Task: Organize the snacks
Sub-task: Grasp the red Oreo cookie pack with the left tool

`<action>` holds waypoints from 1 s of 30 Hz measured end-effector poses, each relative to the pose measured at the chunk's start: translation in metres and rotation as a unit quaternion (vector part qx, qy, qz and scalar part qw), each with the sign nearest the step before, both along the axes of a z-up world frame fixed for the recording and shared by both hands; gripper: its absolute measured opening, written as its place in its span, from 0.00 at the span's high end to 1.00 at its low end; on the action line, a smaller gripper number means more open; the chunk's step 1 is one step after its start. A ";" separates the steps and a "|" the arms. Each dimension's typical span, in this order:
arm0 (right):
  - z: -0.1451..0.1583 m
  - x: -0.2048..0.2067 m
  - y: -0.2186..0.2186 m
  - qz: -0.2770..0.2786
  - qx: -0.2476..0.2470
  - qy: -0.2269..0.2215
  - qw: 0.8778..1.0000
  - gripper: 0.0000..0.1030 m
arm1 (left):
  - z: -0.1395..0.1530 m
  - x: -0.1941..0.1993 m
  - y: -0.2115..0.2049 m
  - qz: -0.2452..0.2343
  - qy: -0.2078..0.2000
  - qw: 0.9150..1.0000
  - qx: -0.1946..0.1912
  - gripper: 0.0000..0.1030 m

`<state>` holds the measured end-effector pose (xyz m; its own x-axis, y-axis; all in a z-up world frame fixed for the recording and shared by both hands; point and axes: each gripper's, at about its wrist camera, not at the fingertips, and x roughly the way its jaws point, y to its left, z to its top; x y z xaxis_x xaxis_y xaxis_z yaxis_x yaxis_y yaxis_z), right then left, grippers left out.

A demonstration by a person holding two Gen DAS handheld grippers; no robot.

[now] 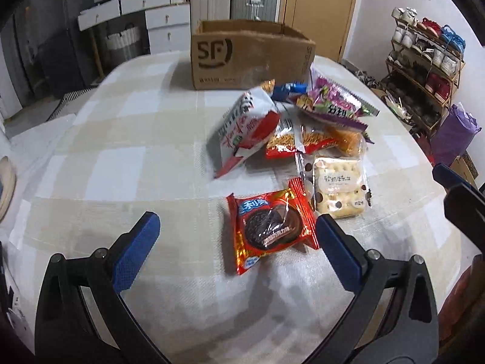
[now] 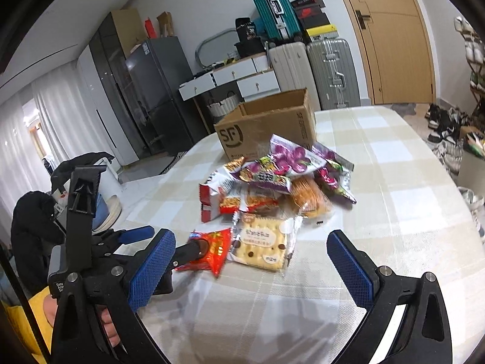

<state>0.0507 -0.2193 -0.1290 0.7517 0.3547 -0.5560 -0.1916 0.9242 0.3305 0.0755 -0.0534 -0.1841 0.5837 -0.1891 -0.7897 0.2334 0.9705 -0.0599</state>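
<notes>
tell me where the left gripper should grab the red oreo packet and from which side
The red oreo packet lies flat and alone on the tablecloth, right between the open left gripper fingers. Probably best to come straight down and pinch across its puffed middle, one finger at each long edge; the crimped ends look thin and slippery.

Checked-cloth table [image 1: 121, 151] bearing a cardboard box [image 1: 242, 60], snack pile [image 1: 291, 121] lying before it, red cookie packet [image 1: 269, 230] resting nearest

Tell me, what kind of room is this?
Most likely someone's home, a lived-in dining or entry area: suitcases stacked by a wooden door, a fridge, and a rack of shoes beside the cloth-covered table.
</notes>
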 end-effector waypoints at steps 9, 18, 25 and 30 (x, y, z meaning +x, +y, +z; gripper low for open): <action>-0.023 0.011 -0.009 0.000 0.021 0.033 0.999 0.01 | -0.034 0.038 -0.010 0.004 0.053 0.999 -0.012 0.02; -0.036 0.019 -0.005 0.006 0.030 0.057 0.998 0.01 | -0.035 0.055 -0.002 -0.023 0.055 0.997 -0.054 0.56; -0.039 0.027 0.007 0.007 0.016 0.075 0.997 0.01 | -0.034 0.055 0.016 -0.022 0.048 0.996 -0.065 0.57; -0.047 0.046 0.013 0.000 0.012 0.106 0.994 0.01 | -0.026 0.046 0.033 -0.018 0.036 0.996 -0.081 0.57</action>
